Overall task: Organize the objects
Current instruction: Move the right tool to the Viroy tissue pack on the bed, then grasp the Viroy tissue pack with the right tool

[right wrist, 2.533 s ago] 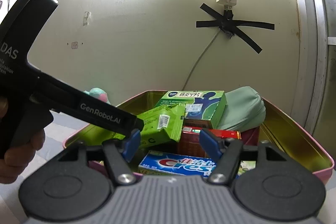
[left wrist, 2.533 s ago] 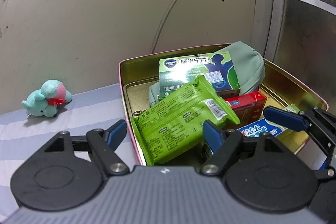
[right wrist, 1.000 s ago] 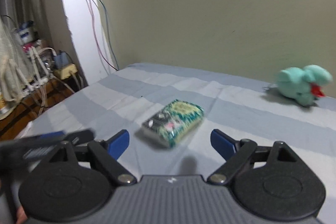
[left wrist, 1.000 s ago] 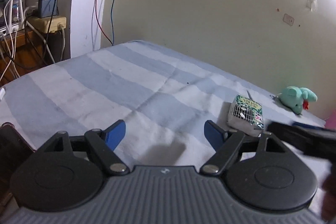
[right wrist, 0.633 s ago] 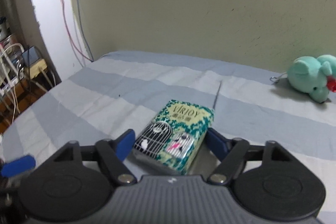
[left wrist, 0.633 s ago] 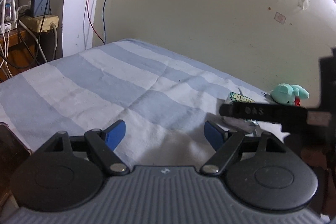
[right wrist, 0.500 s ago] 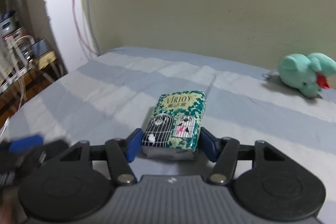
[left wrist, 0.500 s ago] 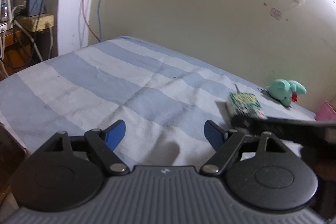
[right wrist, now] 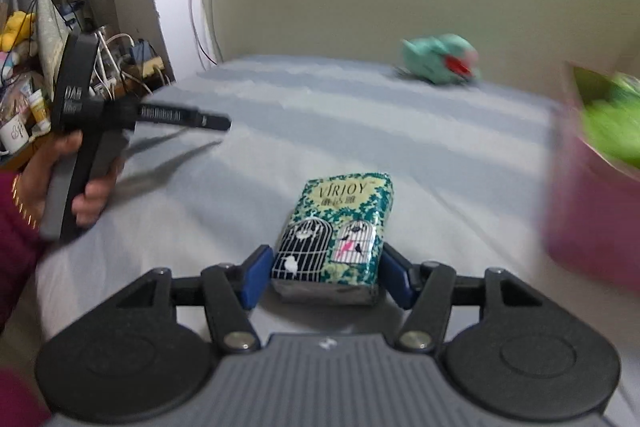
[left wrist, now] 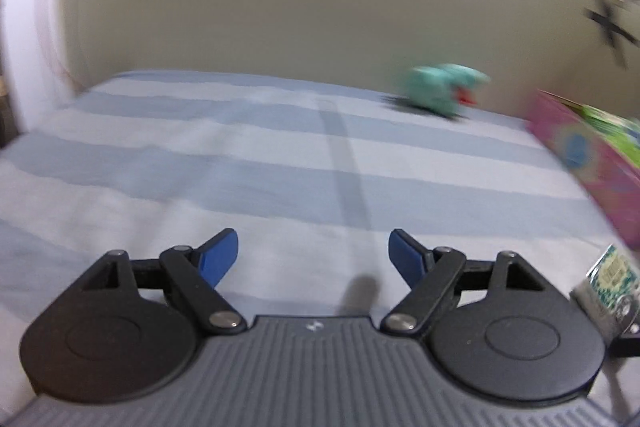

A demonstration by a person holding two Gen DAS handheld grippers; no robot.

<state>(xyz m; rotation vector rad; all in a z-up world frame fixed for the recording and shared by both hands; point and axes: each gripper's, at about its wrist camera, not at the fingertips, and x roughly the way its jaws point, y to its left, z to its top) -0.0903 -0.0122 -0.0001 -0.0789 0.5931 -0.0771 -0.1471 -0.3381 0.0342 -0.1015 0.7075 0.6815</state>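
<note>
My right gripper [right wrist: 326, 277] is shut on a green tissue pack [right wrist: 338, 233] printed with birdcages, holding it by its near end above the striped bed sheet [right wrist: 360, 131]. The pack also shows at the right edge of the left wrist view [left wrist: 608, 285]. My left gripper [left wrist: 312, 255] is open and empty over the sheet; it shows in the right wrist view [right wrist: 160, 117], held in a hand at the left. The pink tin [right wrist: 588, 211] with green packets is at the right, blurred.
A teal plush toy [right wrist: 438, 65] lies near the wall at the back; it also shows in the left wrist view [left wrist: 444, 95]. A cluttered side table [right wrist: 24, 95] with cables stands off the bed's left edge. The pink tin [left wrist: 588, 171] borders the sheet at right.
My right gripper has closed on the tissue pack and swung right toward the pink tin. My left gripper has turned right too, still open; the tin has come into both views.
</note>
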